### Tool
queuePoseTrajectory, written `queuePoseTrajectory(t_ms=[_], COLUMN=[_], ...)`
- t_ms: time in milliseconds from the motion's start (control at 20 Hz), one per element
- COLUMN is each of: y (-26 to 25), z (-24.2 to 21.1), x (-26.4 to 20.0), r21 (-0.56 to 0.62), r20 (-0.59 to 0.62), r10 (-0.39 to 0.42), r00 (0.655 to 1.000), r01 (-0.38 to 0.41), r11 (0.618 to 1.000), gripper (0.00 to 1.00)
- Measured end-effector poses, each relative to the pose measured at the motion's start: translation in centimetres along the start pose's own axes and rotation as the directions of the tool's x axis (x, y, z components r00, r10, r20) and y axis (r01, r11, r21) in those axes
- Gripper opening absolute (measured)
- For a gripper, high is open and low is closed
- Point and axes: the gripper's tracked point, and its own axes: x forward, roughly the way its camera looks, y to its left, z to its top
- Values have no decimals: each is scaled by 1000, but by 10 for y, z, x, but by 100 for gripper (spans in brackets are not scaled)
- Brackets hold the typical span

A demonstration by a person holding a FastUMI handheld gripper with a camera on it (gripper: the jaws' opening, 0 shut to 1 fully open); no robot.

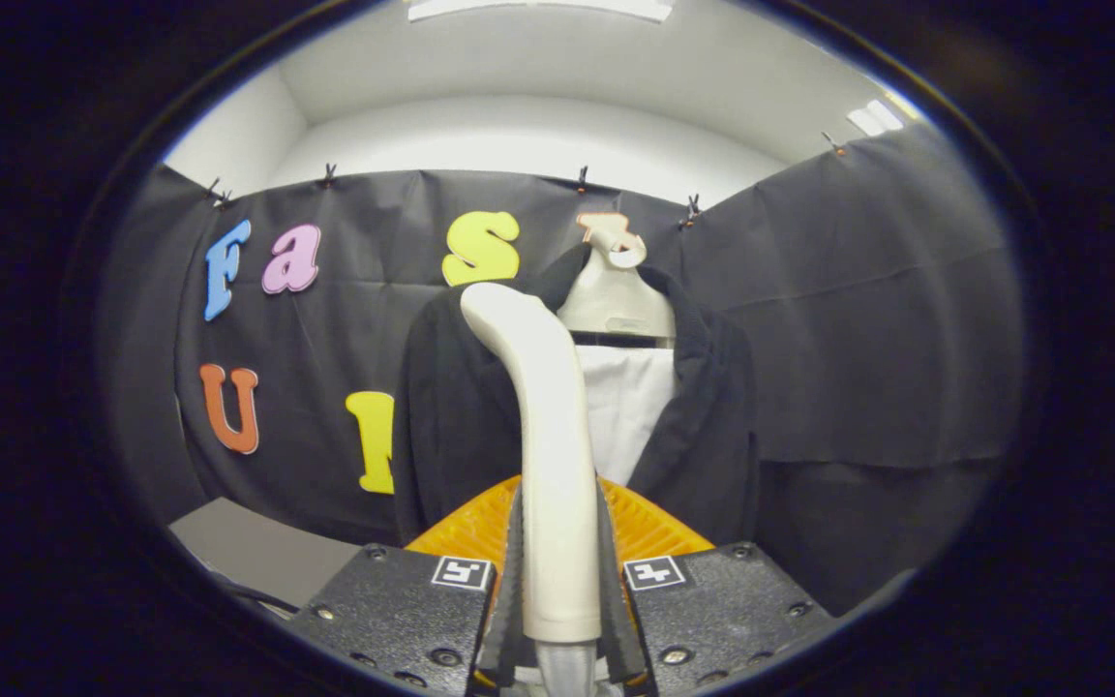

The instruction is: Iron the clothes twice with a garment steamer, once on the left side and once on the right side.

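Observation:
A cream-white garment steamer stands upright between my fingers, its handle pressed from both sides, its curved head reaching up toward the left. My gripper is shut on the steamer handle. Beyond it hangs a black jacket over a white shirt front on a pale hanger. The steamer head sits in front of the jacket's left shoulder; I cannot tell whether it touches the cloth. The steamer hides the jacket's left lapel.
Black booth cloth hangs behind and to the right of the jacket. A grey surface lies low at the left, with a dark cable near it. White wall and ceiling lights show above the cloth.

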Motion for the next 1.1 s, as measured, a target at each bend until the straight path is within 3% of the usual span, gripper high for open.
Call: queuePoseTrajectory(t_ms=[1100], y=[-27], z=[-131], x=[-9], r21=[-41], r20=[-229], r10=[-77], r00=[970], r01=[69], r11=[997], gripper=[37])
